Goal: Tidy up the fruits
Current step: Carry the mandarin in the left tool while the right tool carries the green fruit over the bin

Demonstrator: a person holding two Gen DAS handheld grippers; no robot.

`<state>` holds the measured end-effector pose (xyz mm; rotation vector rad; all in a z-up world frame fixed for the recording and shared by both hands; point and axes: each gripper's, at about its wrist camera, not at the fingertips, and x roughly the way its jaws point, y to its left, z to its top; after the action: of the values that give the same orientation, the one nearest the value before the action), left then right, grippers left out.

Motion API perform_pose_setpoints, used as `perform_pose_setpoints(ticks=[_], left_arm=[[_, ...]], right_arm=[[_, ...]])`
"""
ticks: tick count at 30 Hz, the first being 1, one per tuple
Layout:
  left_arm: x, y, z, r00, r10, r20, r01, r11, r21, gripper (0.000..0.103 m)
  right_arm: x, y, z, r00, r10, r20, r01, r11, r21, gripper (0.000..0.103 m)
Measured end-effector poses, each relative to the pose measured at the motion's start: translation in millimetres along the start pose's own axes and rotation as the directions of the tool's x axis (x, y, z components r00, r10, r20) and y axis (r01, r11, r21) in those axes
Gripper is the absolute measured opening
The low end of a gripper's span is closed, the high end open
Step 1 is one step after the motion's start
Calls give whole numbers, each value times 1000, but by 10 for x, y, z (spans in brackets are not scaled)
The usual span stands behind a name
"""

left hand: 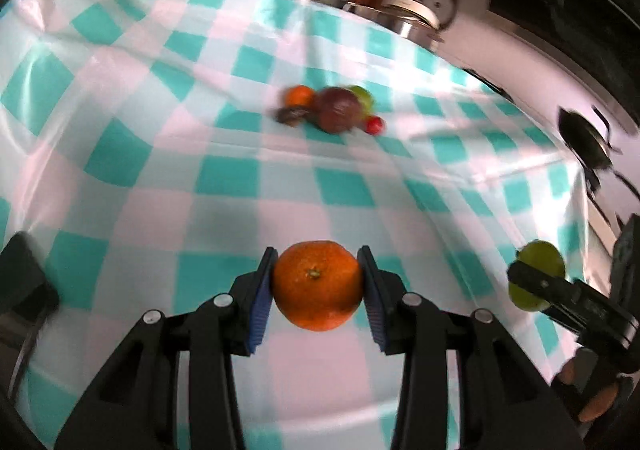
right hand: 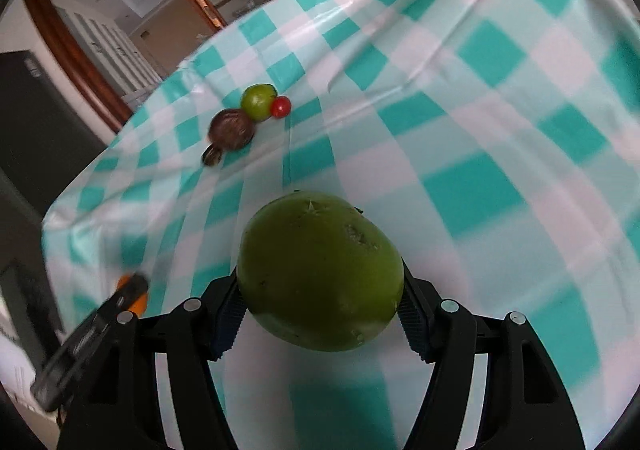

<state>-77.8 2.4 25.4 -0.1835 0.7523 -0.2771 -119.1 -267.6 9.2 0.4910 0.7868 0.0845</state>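
Orange mandarin [left hand: 318, 286] — cloth [left hand: 224, 210] (teal-white checks).

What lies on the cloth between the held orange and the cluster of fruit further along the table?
Nothing visible does. The left gripper holds the orange above bare checked tablecloth, and only open cloth separates it from the fruit cluster. The right gripper, carrying the green fruit, sits off to the side.

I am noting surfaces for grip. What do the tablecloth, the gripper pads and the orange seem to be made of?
Tablecloth: looks like glossy plastic or satin-like fabric; it shines and keeps soft creases.
Pads of the left gripper: blue, ribbed, probably rubber or soft plastic.
Orange: real-looking peel, finely dimpled, slightly shiny, with a green stem scar; it could be artificial.
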Motion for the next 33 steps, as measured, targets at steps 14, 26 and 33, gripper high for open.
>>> perform_pose_setpoints(ticks=[14, 26, 33], left_arm=[[-373, -1558, -659, 978, -186, -94, 207, 915, 348, 41], [-407, -3057, -1662, 874, -323, -363, 486, 595, 640, 41], [-81, -3701, -2547, 791, -213, -573, 608, 377, 699, 41]], right_arm=[[-1454, -978, -754, 983, -119, 141, 122, 993, -10, 65], [-1953, -2331, -1518, 923, -384, 42, 366, 905, 216, 65], [-1557, -2917, -1716, 860, -470, -199, 507, 834, 217, 65]])
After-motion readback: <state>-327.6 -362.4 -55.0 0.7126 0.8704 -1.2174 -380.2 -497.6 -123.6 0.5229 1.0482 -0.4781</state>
